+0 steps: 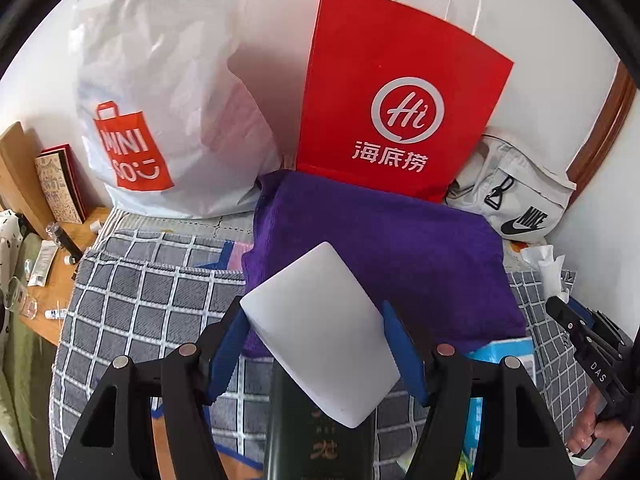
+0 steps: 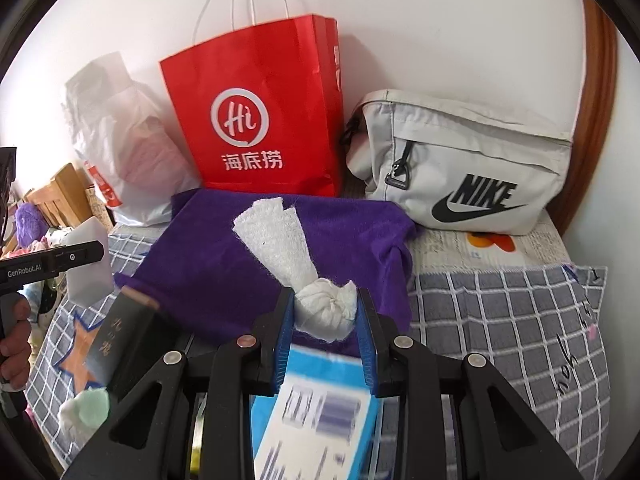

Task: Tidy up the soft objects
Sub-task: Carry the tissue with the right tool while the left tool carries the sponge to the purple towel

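Left hand-held gripper [image 1: 316,334] pinches a white foam block [image 1: 316,332]; right hand-held gripper [image 2: 326,312] pinches a knotted white cloth [image 2: 316,296] above a purple towel [image 2: 240,252].

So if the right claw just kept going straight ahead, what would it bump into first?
Probably the purple towel spread on the bed right ahead of it. The right claw is shut on a knotted white cloth, whose loose end would touch first. Beyond stands the red Haidilao paper bag. Depth is uncertain.

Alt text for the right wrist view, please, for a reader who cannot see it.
The right gripper is shut on a knotted white cloth above a purple towel on a checked bed. Behind stand a red paper bag and a white Nike bag.
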